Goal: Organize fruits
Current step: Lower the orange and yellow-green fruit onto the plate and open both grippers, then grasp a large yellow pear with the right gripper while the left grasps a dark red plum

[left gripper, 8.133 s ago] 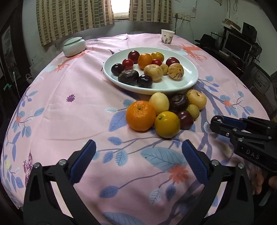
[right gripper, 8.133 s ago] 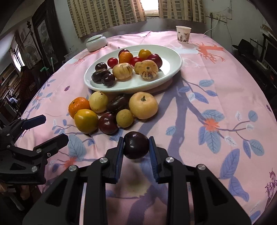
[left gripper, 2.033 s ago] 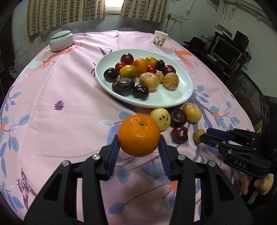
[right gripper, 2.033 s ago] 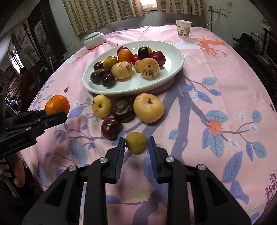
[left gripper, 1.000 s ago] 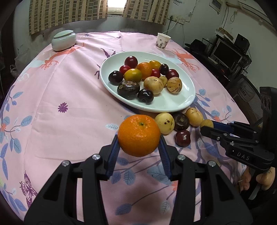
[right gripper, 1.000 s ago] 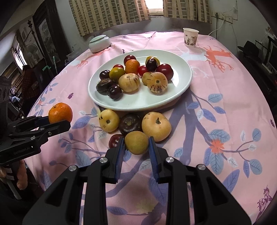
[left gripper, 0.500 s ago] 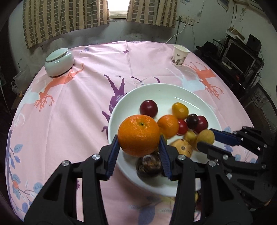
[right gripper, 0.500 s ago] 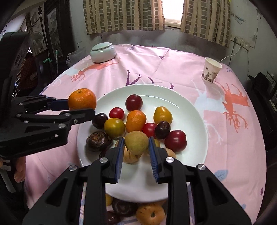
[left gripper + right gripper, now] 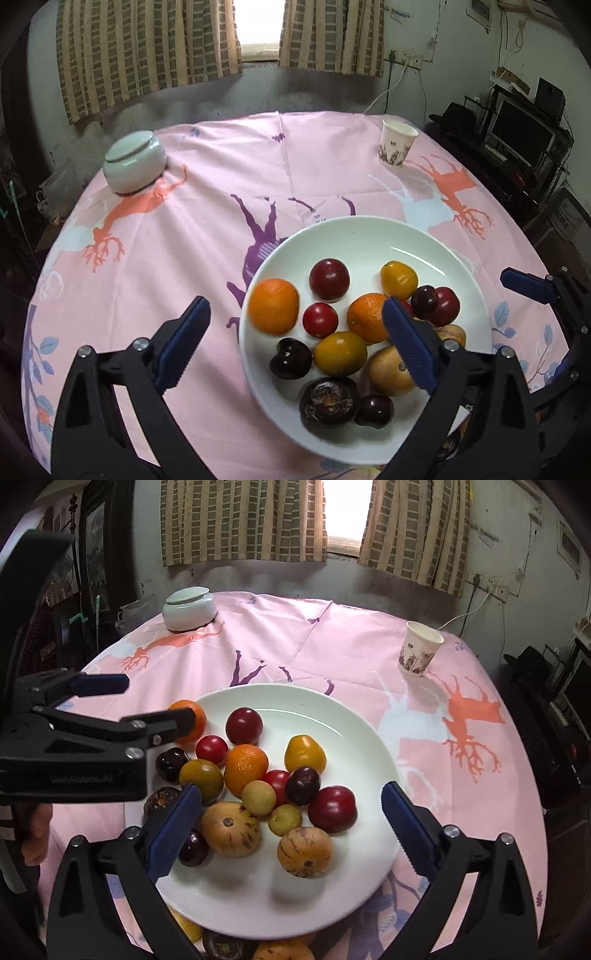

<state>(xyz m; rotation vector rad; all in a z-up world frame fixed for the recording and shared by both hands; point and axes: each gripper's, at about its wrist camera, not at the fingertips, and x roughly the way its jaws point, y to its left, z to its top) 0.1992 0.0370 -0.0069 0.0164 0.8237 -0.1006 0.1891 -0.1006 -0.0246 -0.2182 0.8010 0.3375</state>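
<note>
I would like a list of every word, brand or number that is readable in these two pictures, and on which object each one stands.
"Gen Robot.AI" (faint raised letters, my best reading): on the side of the black left gripper, seen from the right wrist.
White paper cup with a brown printed pattern: only a pattern shows, no letters I can read.
Dark framed picture on the wall: too dark and small to read.
Nothing else carries text.
</note>
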